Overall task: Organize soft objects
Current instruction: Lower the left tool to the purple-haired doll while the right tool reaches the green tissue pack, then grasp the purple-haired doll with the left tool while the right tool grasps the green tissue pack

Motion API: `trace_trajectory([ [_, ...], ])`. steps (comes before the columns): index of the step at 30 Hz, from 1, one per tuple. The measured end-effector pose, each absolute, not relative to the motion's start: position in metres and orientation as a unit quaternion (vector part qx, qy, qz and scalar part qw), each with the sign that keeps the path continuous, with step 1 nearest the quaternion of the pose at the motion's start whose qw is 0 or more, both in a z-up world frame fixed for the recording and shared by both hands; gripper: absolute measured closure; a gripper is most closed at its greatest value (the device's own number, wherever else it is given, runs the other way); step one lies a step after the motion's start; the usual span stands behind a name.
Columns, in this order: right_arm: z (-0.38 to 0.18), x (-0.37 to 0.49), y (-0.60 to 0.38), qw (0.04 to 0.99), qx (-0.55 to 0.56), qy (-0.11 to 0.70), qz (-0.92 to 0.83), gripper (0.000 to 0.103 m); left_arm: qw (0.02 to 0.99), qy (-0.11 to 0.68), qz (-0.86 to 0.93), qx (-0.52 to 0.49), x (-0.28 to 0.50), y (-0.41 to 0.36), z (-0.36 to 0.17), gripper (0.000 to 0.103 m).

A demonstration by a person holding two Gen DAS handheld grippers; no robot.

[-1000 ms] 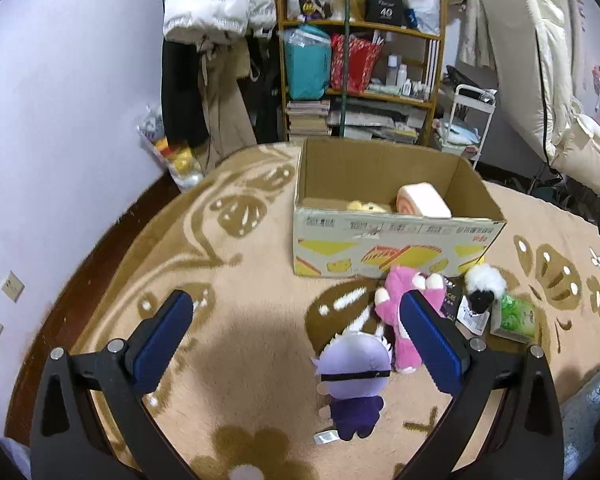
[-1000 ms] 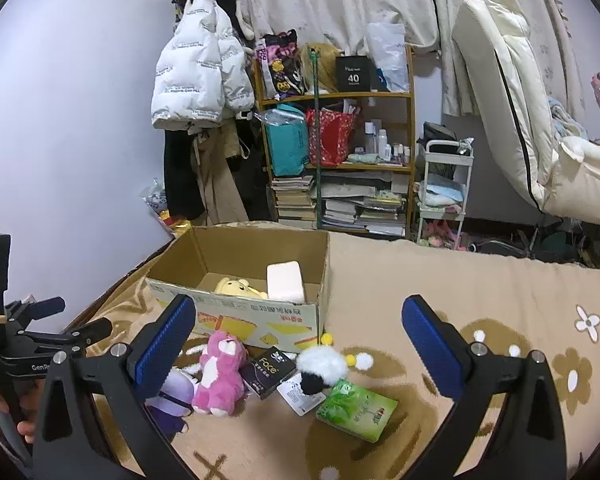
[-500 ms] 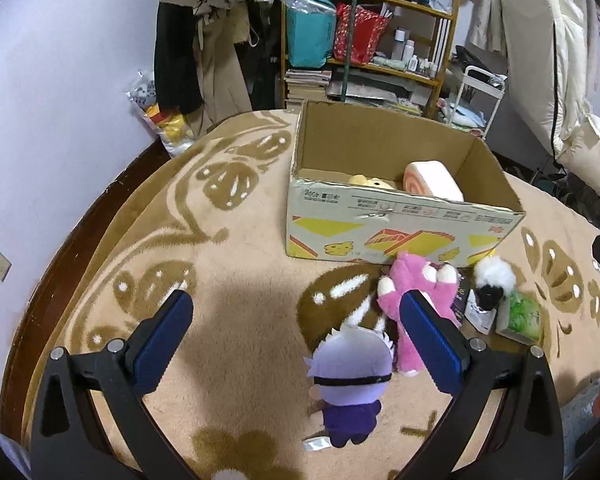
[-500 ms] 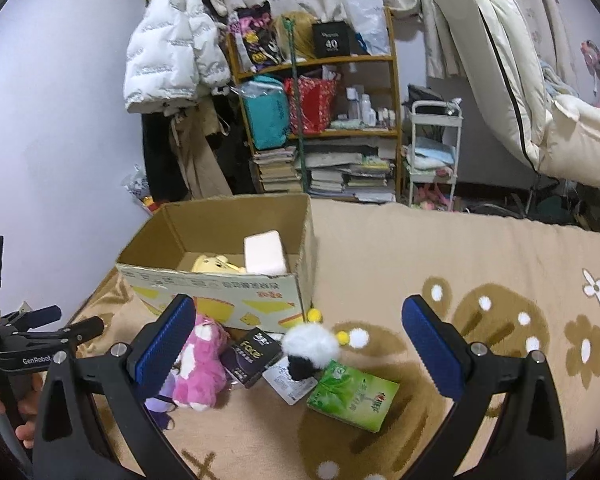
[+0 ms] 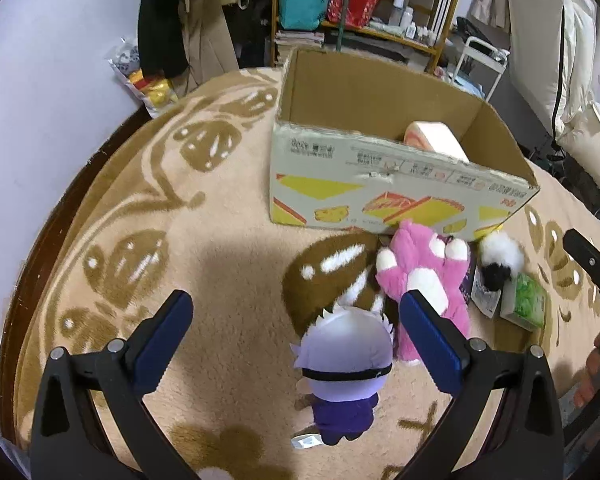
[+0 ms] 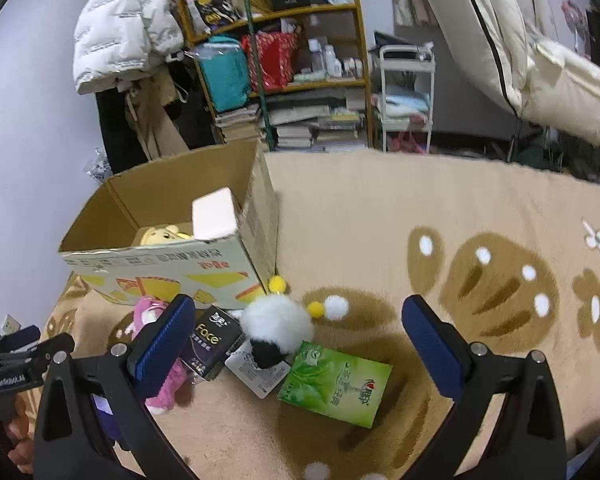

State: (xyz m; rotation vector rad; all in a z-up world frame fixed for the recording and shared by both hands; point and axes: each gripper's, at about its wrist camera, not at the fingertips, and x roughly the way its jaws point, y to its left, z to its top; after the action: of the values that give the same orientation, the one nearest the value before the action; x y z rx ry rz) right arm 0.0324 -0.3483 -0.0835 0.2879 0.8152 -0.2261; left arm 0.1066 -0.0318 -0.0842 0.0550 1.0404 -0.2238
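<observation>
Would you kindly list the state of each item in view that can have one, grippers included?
Left gripper: open, empty, above the purple doll.
Right gripper: open, empty.
Cardboard box: open-topped, upright, partly filled.
Roll-cake plush: inside the box.
Yellow plush: inside the box.
Purple doll: on the rug, outside the box.
Pink plush: lying on the rug, outside the box.
White pompom toy: on the rug.

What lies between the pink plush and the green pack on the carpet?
In the right wrist view, a dark "face" pack, a white card and a white fluffy toy lie between the pink plush and the green pack.
</observation>
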Motion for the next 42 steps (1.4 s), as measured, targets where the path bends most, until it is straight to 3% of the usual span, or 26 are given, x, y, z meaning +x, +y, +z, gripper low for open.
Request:
trace_trajectory([
  [16,-0.137,0.047,-0.365,0.845,0.173,0.487,-0.141,0.0,0.82,0.552,-0.127,0.083,0.111,-0.059,-0.122,0.001],
  [36,-0.176,0.052,-0.383,0.788,0.202,0.559,-0.162,0.001,0.803,0.579,-0.122,0.071,0.119,-0.055,-0.139,0.001],
  [38,-0.174,0.053,-0.382,0.791,0.202,0.554,-0.159,0.018,0.801,0.58,-0.129,0.067,0.119,-0.054,-0.14,0.013],
  [42,-0.174,0.051,-0.378,0.793,0.195,0.555,-0.159,0.018,0.792,0.589,-0.156,0.05,0.115,-0.057,-0.142,0.027],
])
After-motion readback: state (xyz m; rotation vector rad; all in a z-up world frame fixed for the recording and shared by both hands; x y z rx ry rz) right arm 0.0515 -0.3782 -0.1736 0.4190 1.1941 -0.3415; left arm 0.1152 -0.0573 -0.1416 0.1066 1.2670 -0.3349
